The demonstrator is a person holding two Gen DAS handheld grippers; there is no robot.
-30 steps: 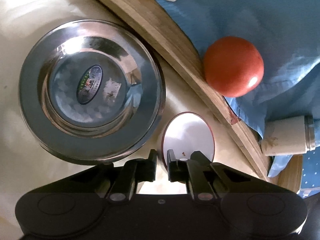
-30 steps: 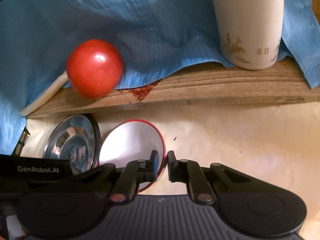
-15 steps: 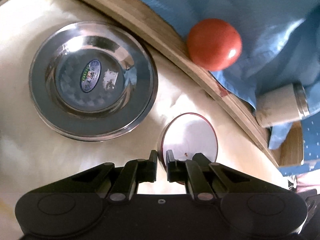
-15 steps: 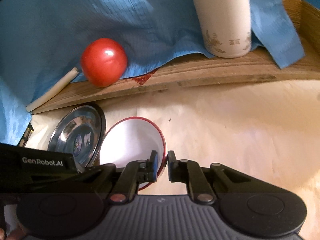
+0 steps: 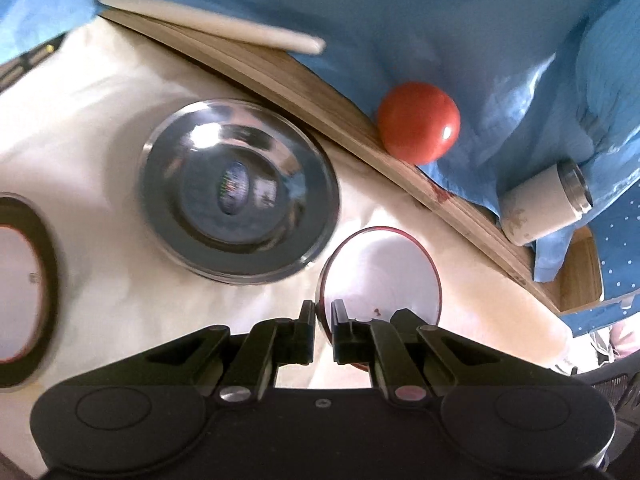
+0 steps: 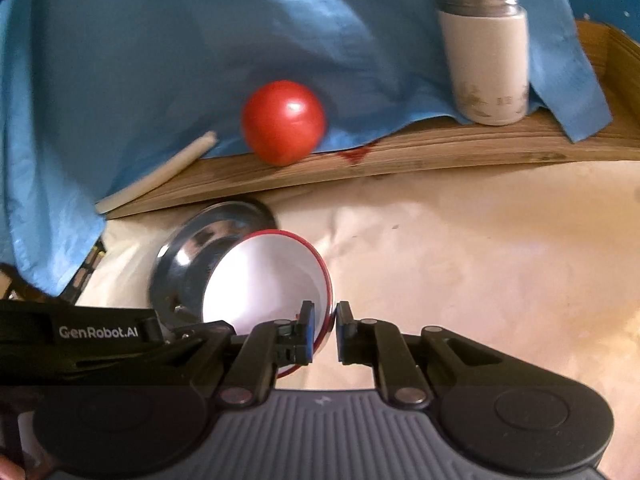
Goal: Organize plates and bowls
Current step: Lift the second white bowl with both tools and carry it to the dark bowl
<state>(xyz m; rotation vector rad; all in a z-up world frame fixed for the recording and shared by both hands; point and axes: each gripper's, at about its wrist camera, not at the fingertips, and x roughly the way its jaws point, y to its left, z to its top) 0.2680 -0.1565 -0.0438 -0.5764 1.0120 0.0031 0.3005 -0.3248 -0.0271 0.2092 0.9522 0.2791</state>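
Observation:
A white bowl with a red rim [image 5: 380, 276] hangs above the cream tabletop, held from both sides. My left gripper [image 5: 322, 316] is shut on its left rim. My right gripper [image 6: 325, 320] is shut on the right rim of the same bowl [image 6: 264, 280], which tilts toward the camera. A shiny steel plate [image 5: 236, 196] lies on the table to the left and beyond the bowl, and shows again as the steel plate [image 6: 192, 256] behind the bowl. A white plate with a dark rim [image 5: 40, 280] lies at the far left edge.
A wooden board [image 6: 400, 152] draped with blue cloth [image 6: 140, 60] runs along the back. On it sit a red tomato [image 6: 283, 122], a white thermos cup [image 6: 484, 52] and a white stick [image 6: 160, 172]. Cream tabletop [image 6: 480, 260] spreads to the right.
Both grippers rose and drew back with the bowl between them. The steel plate and tomato look smaller and farther, and the dark-rimmed plate came into the left view.

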